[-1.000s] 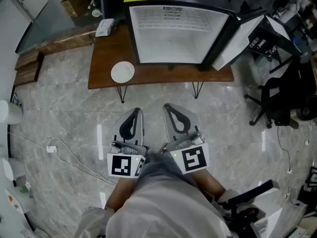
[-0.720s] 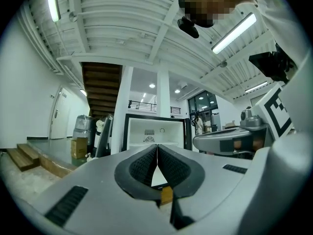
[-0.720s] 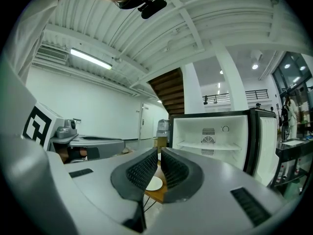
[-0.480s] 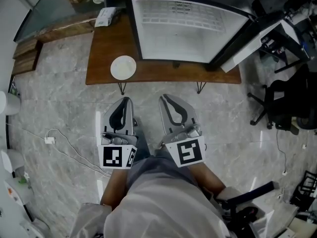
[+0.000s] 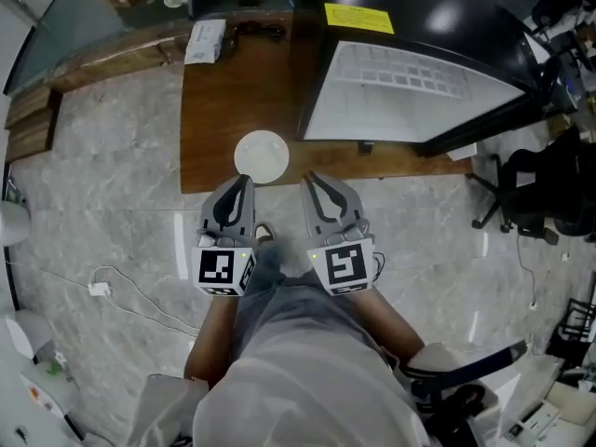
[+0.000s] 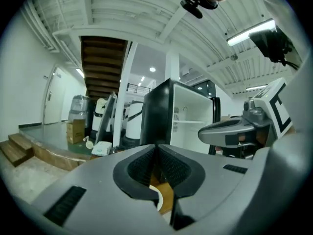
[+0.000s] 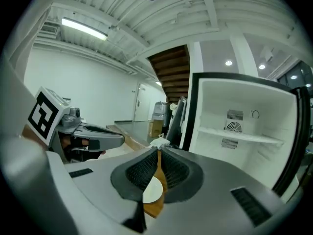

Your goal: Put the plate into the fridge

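Observation:
A white round plate lies near the front edge of the brown wooden table. The black fridge stands on the table's right part with its door swung open and its white inside showing. My left gripper is shut and empty, its tips just short of the plate's near rim. My right gripper is shut and empty too, just right of the plate. In both gripper views the plate shows below the closed jaws.
A white box lies at the table's back left. Wooden steps run along the left. A cable with a plug trails over the marble floor. An office chair stands to the right of the table.
Both grippers have come forward from the floor area to the table's front edge, beside the plate. Their jaws stayed shut.

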`<action>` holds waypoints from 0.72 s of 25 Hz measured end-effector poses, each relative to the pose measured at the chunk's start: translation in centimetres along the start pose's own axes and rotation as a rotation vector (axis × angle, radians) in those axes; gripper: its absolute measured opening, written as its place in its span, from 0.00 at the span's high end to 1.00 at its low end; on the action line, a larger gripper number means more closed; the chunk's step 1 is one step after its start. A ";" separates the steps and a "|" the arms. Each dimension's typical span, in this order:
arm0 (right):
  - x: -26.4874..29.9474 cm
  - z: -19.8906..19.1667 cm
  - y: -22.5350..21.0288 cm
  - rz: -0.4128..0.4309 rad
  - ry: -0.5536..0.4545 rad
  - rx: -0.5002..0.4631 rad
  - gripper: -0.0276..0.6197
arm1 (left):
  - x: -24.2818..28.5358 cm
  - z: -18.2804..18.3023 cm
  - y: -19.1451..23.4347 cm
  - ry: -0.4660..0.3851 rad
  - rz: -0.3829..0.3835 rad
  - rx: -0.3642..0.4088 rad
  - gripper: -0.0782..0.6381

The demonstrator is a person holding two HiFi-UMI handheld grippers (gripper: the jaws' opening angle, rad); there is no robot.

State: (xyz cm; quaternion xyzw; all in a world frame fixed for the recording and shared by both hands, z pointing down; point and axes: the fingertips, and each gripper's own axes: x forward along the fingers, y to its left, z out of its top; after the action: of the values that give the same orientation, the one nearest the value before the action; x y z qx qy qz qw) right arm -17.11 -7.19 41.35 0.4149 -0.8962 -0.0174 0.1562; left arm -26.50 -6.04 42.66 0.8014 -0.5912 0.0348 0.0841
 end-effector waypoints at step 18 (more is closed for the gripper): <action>18.3 -17.1 -1.1 0.044 0.452 0.108 0.93 | 13.0 -21.5 14.9 0.649 -0.242 -0.193 0.67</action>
State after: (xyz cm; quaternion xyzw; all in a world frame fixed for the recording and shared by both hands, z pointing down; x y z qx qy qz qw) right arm -22.37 -19.90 62.30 0.3964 -0.8468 0.1272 0.3310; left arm -35.90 -18.72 67.26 0.8012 -0.4352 0.2210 0.3463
